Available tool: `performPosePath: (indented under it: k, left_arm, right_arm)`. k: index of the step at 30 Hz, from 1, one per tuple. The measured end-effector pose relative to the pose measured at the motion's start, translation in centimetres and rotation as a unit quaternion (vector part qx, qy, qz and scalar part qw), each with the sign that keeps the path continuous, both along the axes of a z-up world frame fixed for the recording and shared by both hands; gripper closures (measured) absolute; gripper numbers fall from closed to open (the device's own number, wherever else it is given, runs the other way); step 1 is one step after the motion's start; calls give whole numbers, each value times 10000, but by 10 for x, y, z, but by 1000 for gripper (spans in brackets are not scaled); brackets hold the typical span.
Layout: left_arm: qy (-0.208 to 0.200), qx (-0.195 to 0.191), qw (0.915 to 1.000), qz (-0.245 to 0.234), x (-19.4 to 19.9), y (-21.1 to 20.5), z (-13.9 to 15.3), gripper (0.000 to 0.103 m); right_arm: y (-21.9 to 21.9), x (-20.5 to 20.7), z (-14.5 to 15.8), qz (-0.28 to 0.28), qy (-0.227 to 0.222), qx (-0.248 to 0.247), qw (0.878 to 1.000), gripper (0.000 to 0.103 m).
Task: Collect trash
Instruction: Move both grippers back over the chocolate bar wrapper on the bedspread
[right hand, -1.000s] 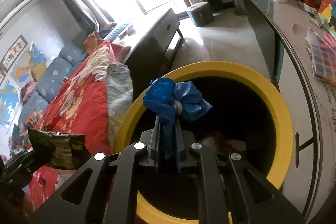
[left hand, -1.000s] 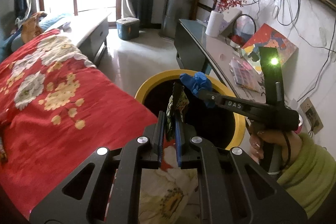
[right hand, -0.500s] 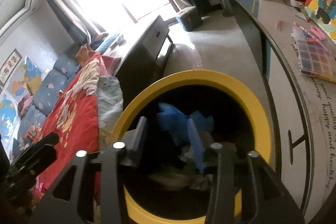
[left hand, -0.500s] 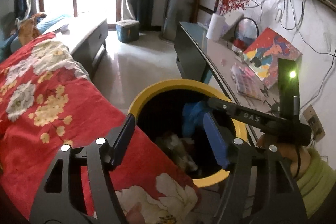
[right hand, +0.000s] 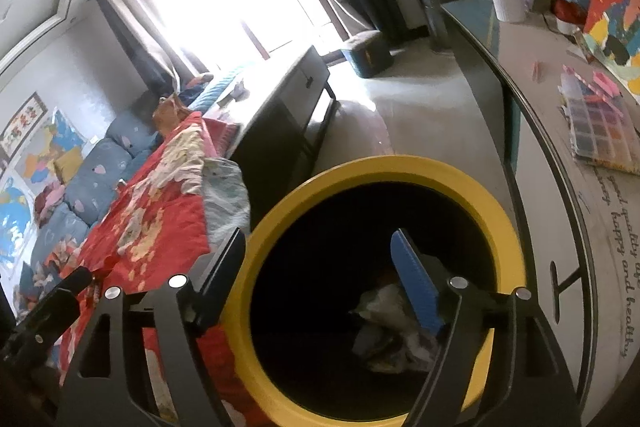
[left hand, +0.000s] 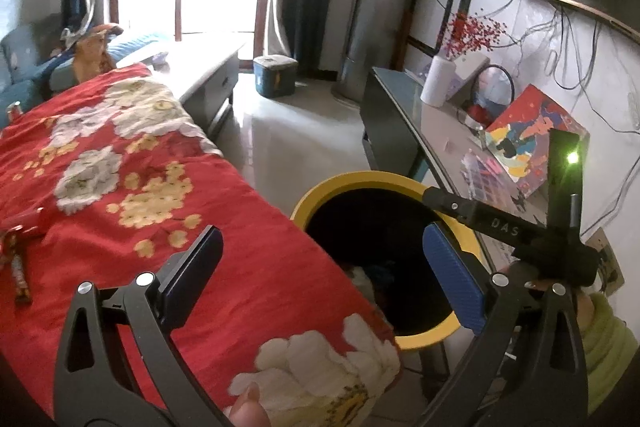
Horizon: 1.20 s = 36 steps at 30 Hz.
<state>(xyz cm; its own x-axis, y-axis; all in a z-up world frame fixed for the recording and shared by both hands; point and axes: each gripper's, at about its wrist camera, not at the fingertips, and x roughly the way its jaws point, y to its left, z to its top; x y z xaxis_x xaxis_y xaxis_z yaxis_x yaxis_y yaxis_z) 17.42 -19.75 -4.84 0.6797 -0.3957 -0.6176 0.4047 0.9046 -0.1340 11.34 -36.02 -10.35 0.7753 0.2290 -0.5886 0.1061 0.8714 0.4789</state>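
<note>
A round bin with a yellow rim (left hand: 360, 179) (right hand: 400, 165) and a black inside stands between the bed and the desk. Crumpled wrappers and a bit of blue plastic (right hand: 384, 311) (left hand: 372, 275) lie at its bottom. My right gripper (right hand: 318, 239) hangs over the bin's mouth, jaws opening, nothing between them. My left gripper (left hand: 322, 243) is over the bed's edge and the bin's left rim, jaws also opening and empty. The right gripper's black finger (left hand: 452, 205) reaches over the rim in the left wrist view.
A red floral blanket (left hand: 140, 187) covers the bed on the left, with a brown wrapper (left hand: 20, 275) lying on it. The desk (right hand: 600, 227) on the right carries a paper roll, a bead box and a painting. A blue box (left hand: 276, 75) sits on the floor. A green sleeve (left hand: 608, 343) shows at the right.
Both grippers went from shut to open. The green snack wrapper left the left jaws and the blue bag left the right jaws; both dropped into the bin. The left gripper swung left.
</note>
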Motion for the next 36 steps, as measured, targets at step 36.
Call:
performPosePath:
  k: [36]
  left_arm:
    - [-319,-787,9836,1591,-28,146,33,11]
  right_arm:
    - [136,-14,64,1709,-681,-377,9822,24]
